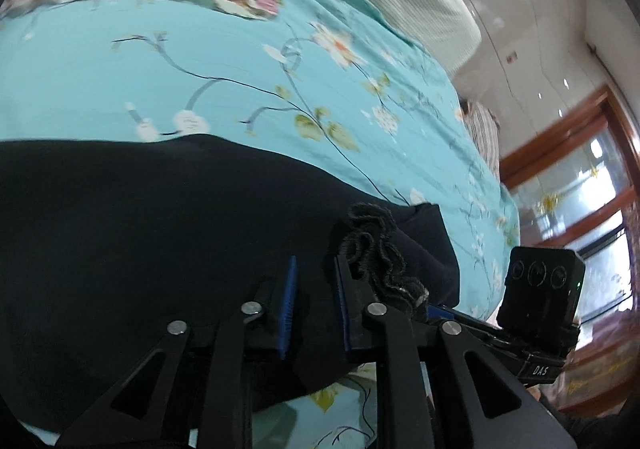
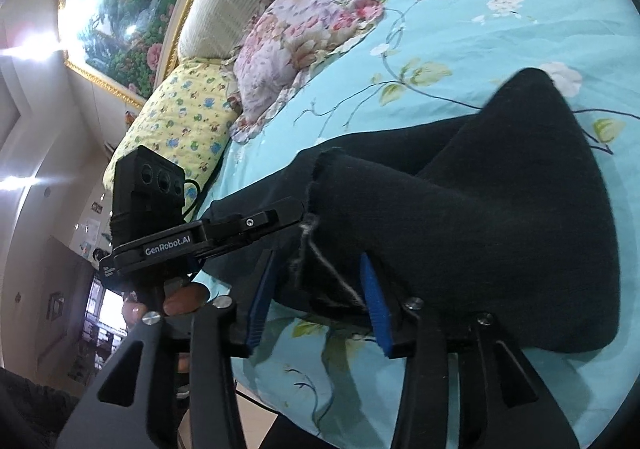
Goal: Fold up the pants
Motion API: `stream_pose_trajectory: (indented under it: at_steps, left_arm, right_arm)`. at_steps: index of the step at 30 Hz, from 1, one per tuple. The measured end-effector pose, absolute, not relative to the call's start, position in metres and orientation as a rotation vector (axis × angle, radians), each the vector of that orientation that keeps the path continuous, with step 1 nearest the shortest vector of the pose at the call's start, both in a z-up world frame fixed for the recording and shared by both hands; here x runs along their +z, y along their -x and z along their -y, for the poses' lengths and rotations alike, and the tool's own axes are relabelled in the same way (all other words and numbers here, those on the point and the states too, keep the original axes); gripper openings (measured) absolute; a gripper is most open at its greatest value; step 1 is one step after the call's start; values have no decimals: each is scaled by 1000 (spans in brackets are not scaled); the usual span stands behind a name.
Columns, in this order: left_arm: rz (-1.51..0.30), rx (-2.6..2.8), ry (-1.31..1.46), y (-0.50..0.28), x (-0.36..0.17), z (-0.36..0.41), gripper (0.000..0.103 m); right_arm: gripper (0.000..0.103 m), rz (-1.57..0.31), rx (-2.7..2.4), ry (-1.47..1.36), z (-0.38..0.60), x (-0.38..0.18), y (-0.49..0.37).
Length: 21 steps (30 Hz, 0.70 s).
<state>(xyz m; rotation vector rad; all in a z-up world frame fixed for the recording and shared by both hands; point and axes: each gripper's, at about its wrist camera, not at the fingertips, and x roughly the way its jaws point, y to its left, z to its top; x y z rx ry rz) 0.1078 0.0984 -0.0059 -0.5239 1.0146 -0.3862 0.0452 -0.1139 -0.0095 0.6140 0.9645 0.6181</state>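
Black knit pants point(image 1: 140, 229) lie across the turquoise floral bedsheet point(image 1: 200, 89), both ends up at the grippers.
Left gripper point(image 1: 314, 301): 2 blue pads narrowly apart, dark cloth between them, frilled waistband point(image 1: 376, 249) bunched against the right pad; whether it truly pinches, cannot tell. Right gripper point(image 2: 316, 297): jaws wide apart, straddling the frayed leg hem point(image 2: 320, 185), gripping nothing. Risks, as judged: closing on 1 layer only would split the leg stack; loose grey thread point(image 2: 332, 269) may snag a pad; bunched waistband could slip and skew the fold.
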Motion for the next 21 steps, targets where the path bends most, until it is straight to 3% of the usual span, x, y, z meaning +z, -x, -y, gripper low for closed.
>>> stream_pose_trajectory:
  at_steps: [7,13,21]
  left_arm:
    - [-970,-272,558,-83,1,-129,18]
    - [-923,-161,625,-56,5,-155,29]
    - [-863,-2,724,-12,7,-202,32]
  right_arm:
    - [46,-961,654,-585,99,1,-52]
    - [46,-945,706,-537,78,15,-65]
    - [50,-959,785,-456,37,23,-87]
